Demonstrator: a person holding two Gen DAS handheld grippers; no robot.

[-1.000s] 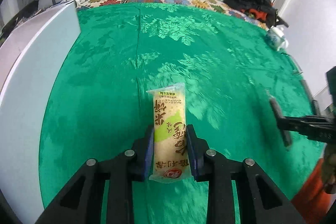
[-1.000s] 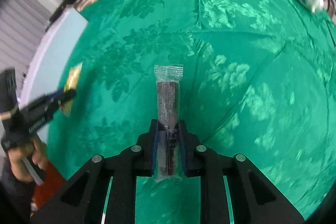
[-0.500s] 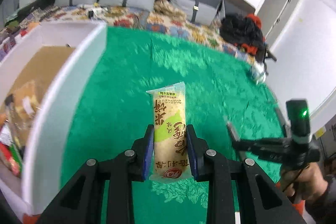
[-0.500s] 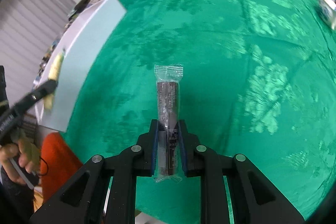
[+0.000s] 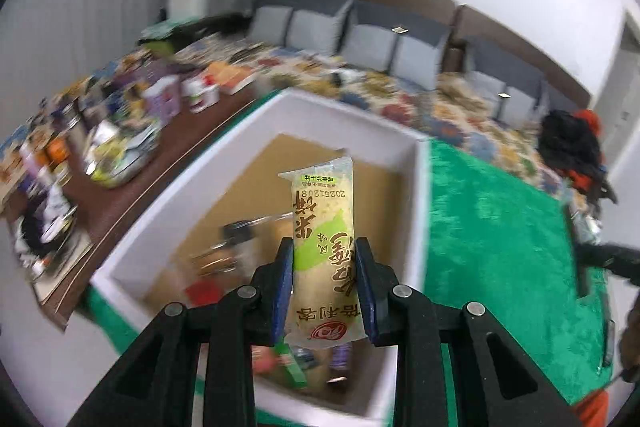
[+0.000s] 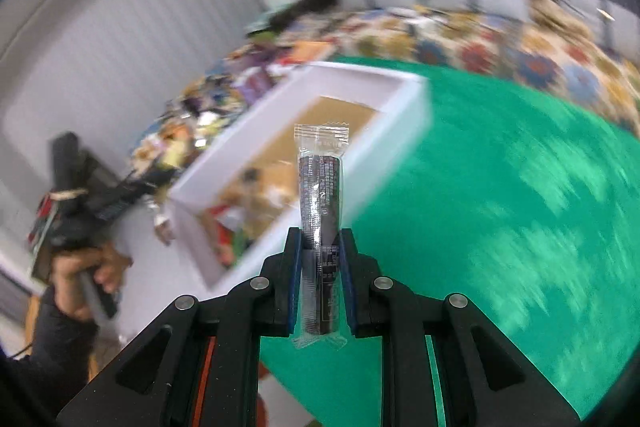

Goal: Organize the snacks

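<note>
My left gripper is shut on a yellow-green rice cracker packet, held upright above the white box. The box has a brown floor and several blurred snacks lie in it. My right gripper is shut on a clear-wrapped dark snack stick, over the green cloth just right of the same white box. The left gripper also shows in the right wrist view at the far left, held by a hand.
A brown side table crowded with jars, tins and packets runs left of the box. Grey cushions and a flowered cover lie behind. Black and red clothes sit at the far right of the green cloth.
Both grippers rose and swung left from over the open green cloth toward the white box, each keeping its snack. The box's inside has come into view.
</note>
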